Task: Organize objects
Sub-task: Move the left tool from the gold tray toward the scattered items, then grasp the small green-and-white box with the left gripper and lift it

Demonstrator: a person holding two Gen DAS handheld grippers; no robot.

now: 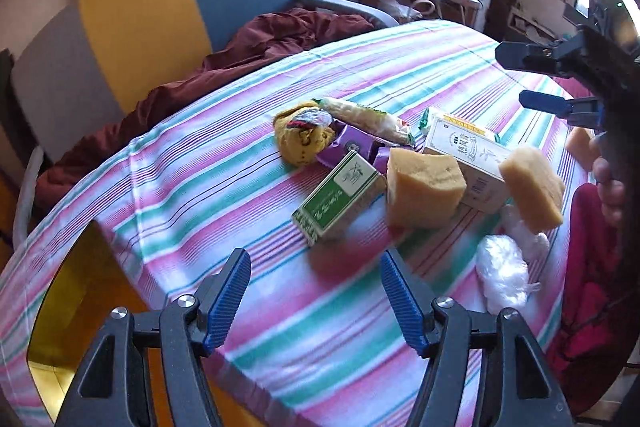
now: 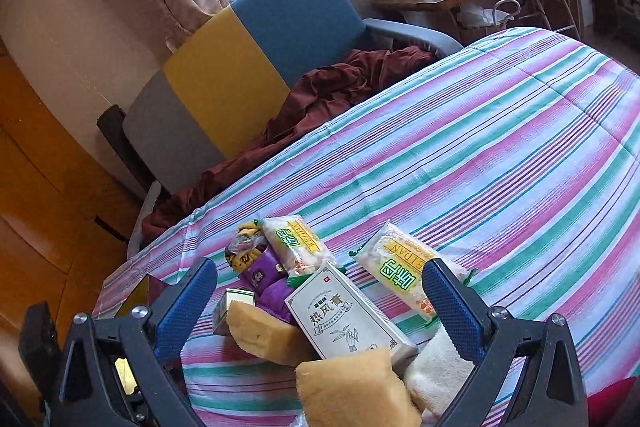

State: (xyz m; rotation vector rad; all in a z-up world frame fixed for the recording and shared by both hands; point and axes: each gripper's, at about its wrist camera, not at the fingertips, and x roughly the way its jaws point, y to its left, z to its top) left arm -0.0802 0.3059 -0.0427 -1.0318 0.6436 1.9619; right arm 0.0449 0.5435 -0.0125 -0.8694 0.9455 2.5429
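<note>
Right hand-held gripper (image 2: pixel 320 307), jaws spread, partly hides a snack packet (image 2: pixel 404 275).

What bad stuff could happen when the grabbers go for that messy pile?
The sponge leans on the green box and the white box, so pulling one may topple the others. The plastic bag lies near the tablecloth edge and might get nudged off.
</note>
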